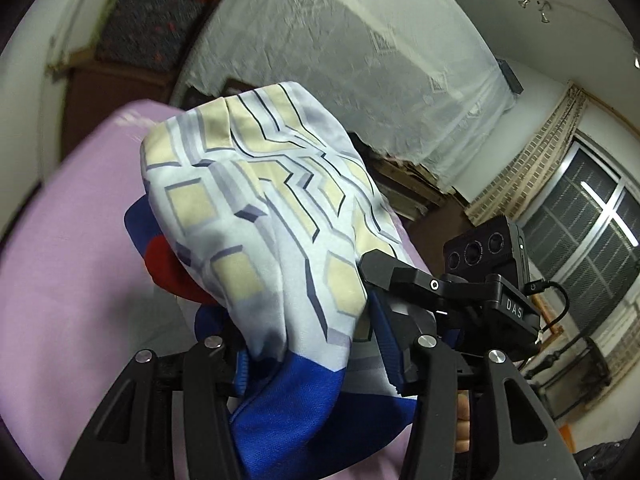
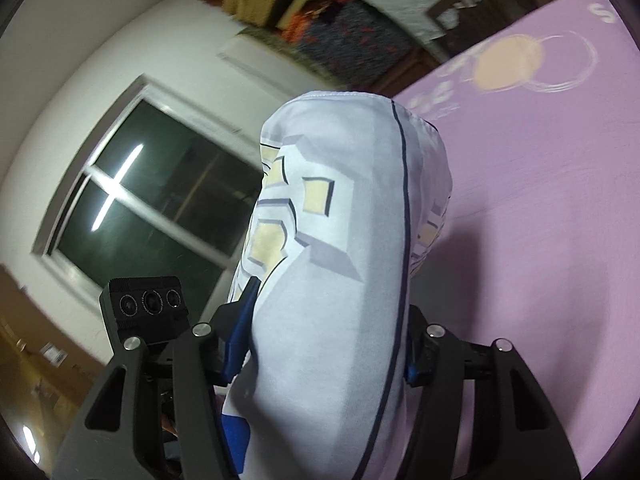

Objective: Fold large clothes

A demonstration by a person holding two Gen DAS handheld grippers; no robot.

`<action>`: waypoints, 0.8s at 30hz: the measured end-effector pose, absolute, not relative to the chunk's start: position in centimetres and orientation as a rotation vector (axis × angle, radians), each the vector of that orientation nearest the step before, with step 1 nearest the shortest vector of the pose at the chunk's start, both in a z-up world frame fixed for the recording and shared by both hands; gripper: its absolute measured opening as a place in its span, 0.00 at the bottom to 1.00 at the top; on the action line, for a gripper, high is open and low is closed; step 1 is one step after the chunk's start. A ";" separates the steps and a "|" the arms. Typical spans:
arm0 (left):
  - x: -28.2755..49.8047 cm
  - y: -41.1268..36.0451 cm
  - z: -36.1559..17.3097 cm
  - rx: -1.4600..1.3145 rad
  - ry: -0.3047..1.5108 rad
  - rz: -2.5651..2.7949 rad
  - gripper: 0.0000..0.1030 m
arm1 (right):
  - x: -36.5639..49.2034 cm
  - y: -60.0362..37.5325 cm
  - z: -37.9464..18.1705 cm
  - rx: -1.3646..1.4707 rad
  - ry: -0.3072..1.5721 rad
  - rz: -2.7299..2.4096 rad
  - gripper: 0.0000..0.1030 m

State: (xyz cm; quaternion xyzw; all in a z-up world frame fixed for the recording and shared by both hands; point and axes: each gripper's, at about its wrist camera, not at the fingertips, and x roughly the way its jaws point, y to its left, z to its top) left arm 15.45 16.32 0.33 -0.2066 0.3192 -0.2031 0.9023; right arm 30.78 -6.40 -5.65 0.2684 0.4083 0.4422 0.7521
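Observation:
A large patterned garment (image 1: 272, 208), pale blue with cream blocks, grey lines and blue and red parts, bulges up over my left gripper (image 1: 312, 352), which is shut on it above the lilac bed sheet (image 1: 68, 280). My right gripper (image 2: 324, 340) is shut on another part of the same garment (image 2: 340, 280), which drapes forward over its blue fingers (image 2: 240, 328) and hides the tips. The other gripper's black body and camera (image 1: 488, 256) show close on the right in the left wrist view.
A lilac sheet with a peach circle print (image 2: 508, 60) covers the bed. A white lace cloth (image 1: 360, 52) hangs behind. A barred window (image 1: 592, 232) with a curtain is at right. A dark window (image 2: 160, 196) and a cluttered shelf (image 2: 320, 20) are behind.

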 end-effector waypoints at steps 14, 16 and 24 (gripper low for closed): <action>4.3 25.1 -1.8 -0.497 0.647 -0.226 0.48 | 21.8 5.9 -6.2 0.435 1.018 1.151 0.55; 4.2 25.8 -2.7 -0.512 0.655 -0.227 0.48 | 21.9 7.2 -7.5 0.420 1.048 1.145 0.55; 5.8 27.6 -5.9 -0.563 0.695 -0.228 0.50 | 23.4 8.9 -11.3 0.410 1.119 1.106 0.55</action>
